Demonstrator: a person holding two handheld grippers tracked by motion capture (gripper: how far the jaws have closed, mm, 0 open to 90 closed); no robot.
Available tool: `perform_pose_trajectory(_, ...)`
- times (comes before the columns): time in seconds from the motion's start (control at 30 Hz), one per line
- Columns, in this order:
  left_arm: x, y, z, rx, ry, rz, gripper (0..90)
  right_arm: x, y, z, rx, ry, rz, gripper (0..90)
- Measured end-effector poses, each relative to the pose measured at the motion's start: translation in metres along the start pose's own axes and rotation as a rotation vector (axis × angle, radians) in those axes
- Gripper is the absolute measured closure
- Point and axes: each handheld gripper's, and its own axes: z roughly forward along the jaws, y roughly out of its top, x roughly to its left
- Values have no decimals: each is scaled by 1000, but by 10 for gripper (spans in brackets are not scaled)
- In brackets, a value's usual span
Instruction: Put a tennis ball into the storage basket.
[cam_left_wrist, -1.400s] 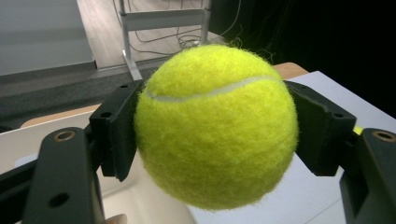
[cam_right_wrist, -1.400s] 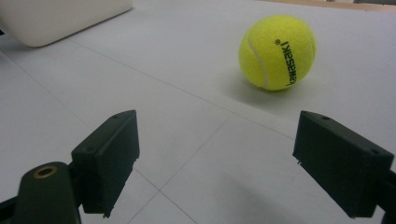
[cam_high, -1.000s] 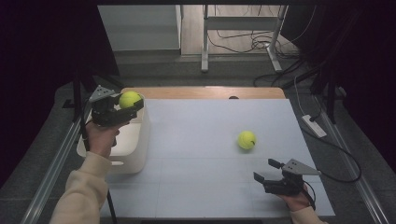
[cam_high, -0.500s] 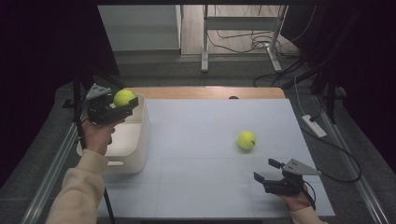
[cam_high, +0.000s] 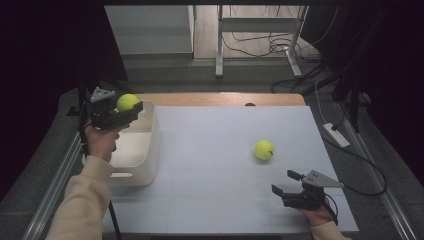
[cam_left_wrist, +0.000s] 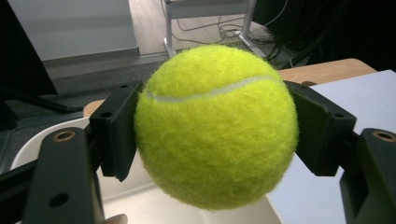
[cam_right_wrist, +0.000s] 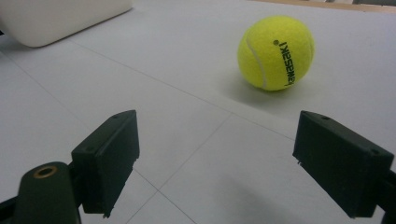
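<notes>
My left gripper (cam_high: 125, 107) pinches a tennis ball (cam_high: 127, 102) – both pads press its sides, seam running across the top in the left gripper view (cam_left_wrist: 215, 126). I hold it above the far end of the white bin (cam_high: 145, 150), which sits at the left edge of the table (cam_high: 210, 150). The bin's rim and pale inside show below the ball in the left gripper view (cam_left_wrist: 51, 135).

My right gripper (cam_high: 287, 184) rests low near the near-right corner of the table, jaws spread wide with nothing between them. In the right gripper view the two black pads (cam_right_wrist: 109, 158) stand well apart over the bare white surface.

A second tennis ball (cam_high: 264, 150) lies on the table, right of centre, beyond the right gripper and clear of its jaws. In the right gripper view it sits ahead and a little to the right (cam_right_wrist: 275, 52), black lettering facing the camera – not touched by either pad. The bin's corner shows at the upper left of that view (cam_right_wrist: 60, 16).
</notes>
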Motion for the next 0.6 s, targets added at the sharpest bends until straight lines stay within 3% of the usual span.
perform_pose_trajectory(0.6,14,0,14,47,68,-15,266,0,0,-1,-3,3,-7,144)
